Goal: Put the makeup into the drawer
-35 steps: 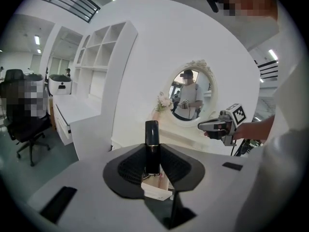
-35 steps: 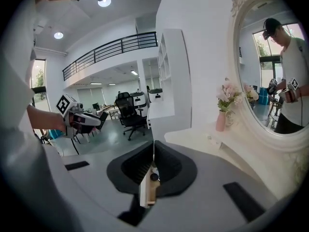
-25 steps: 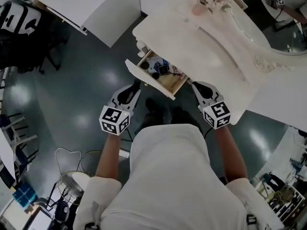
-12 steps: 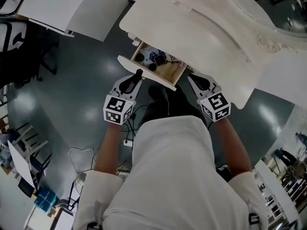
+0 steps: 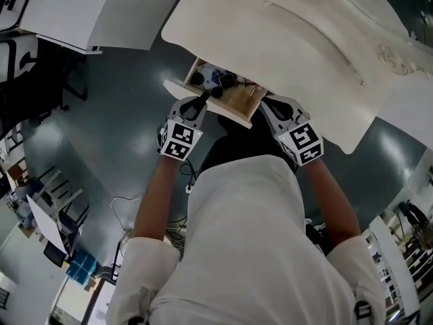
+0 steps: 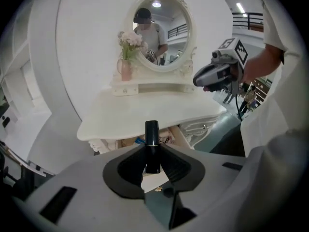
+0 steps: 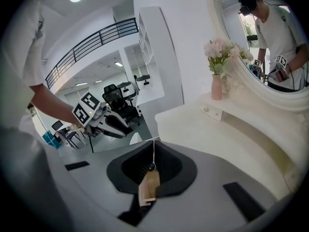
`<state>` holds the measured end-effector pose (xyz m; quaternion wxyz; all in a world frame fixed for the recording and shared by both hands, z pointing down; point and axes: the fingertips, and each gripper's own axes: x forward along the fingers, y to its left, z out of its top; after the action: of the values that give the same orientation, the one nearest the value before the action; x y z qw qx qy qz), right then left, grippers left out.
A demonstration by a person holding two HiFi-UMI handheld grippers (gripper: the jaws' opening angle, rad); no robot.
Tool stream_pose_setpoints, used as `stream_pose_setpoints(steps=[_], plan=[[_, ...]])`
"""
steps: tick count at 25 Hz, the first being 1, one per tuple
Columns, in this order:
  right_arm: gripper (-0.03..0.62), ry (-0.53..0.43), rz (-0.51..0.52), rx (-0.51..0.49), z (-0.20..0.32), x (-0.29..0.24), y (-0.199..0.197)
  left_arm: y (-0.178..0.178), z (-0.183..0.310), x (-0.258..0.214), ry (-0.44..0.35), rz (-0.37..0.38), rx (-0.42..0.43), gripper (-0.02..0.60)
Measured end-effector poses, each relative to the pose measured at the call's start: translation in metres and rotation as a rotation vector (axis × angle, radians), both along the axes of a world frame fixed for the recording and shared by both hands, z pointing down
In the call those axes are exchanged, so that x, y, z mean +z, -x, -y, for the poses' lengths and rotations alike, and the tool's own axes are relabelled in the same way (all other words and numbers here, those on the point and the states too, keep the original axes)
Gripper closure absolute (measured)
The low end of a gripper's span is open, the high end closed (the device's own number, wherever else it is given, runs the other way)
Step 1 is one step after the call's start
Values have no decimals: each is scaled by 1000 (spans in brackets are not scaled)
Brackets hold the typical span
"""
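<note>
A black lipstick tube point(image 6: 152, 134) stands upright between the jaws of my left gripper point(image 6: 152, 151), which is shut on it. In the head view that left gripper point(image 5: 203, 101) reaches over the white front panel of the open wooden drawer point(image 5: 241, 102), and the tube point(image 5: 205, 98) points into it. The drawer hangs under the white vanity table point(image 5: 284, 53) and holds several small dark makeup items point(image 5: 223, 81). My right gripper point(image 5: 268, 104) is at the drawer's right end. Its jaws point(image 7: 153, 153) meet with nothing between them.
An oval mirror point(image 6: 161, 33) and a pink vase of flowers point(image 6: 126, 62) stand at the back of the vanity top. The person's own body fills the lower head view. Dark floor lies left of the drawer, and a white panel point(image 5: 74, 12) stands at the upper left.
Both grippers have sunk and moved forward to the drawer. The left one has rolled and brought the tube over the drawer's front panel.
</note>
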<state>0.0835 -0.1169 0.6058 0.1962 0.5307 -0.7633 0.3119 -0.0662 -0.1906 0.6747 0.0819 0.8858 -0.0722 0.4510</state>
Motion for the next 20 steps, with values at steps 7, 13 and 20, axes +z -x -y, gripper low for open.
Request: stream_pose_setpoints(steps=[7,13,20], plan=[[563,25,19,-26,11,20,-2,-14,9,53,-16,147,132,482],[563,39,56,-50,25,26,6,-10,27,101,-29,301,187,482],[563,5,23,-94,34,13,2,-11,29,139,-129,476,342,482]])
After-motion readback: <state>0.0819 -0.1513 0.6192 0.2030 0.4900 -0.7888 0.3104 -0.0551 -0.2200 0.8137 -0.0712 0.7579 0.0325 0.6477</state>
